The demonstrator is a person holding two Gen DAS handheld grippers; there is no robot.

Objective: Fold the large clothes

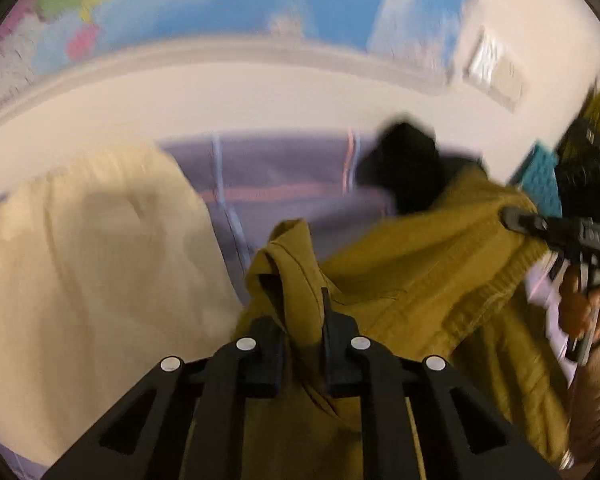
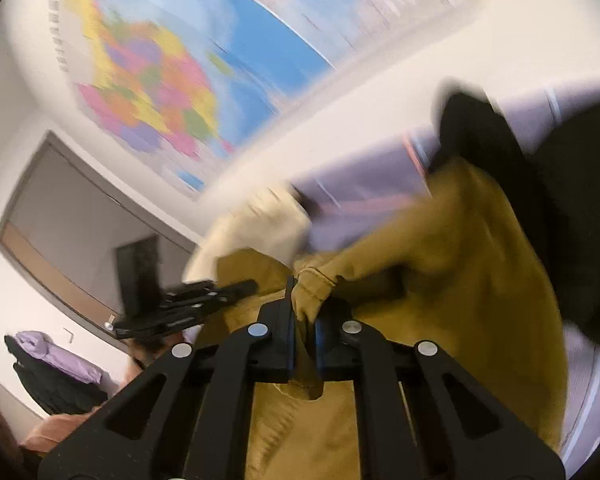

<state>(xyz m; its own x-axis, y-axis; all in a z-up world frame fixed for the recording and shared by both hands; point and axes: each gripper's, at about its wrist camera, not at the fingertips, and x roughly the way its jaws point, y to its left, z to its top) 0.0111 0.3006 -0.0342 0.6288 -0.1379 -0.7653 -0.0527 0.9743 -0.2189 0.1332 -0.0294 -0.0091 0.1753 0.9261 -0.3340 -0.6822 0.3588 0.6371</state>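
An olive-mustard garment [image 1: 412, 276] is stretched between both grippers above a lilac bedsheet. My left gripper [image 1: 302, 320] is shut on a bunched fold of its edge, the cloth pinched between the black fingers. In the left wrist view the right gripper [image 1: 516, 218] bites the garment's other end at far right, with a hand under it. In the right wrist view my right gripper [image 2: 304, 320] is shut on a puckered corner of the olive garment [image 2: 440, 280], and the left gripper [image 2: 240, 290] grips the cloth at left. Both views are blurred.
A cream garment [image 1: 92, 264] lies on the lilac striped bedsheet [image 1: 284, 172] to the left, a black garment [image 1: 408, 168] beyond the olive one. A coloured wall map [image 2: 172, 92] hangs behind. A dark pile with lilac cloth [image 2: 56, 368] sits at lower left, under a framed board [image 2: 72, 216].
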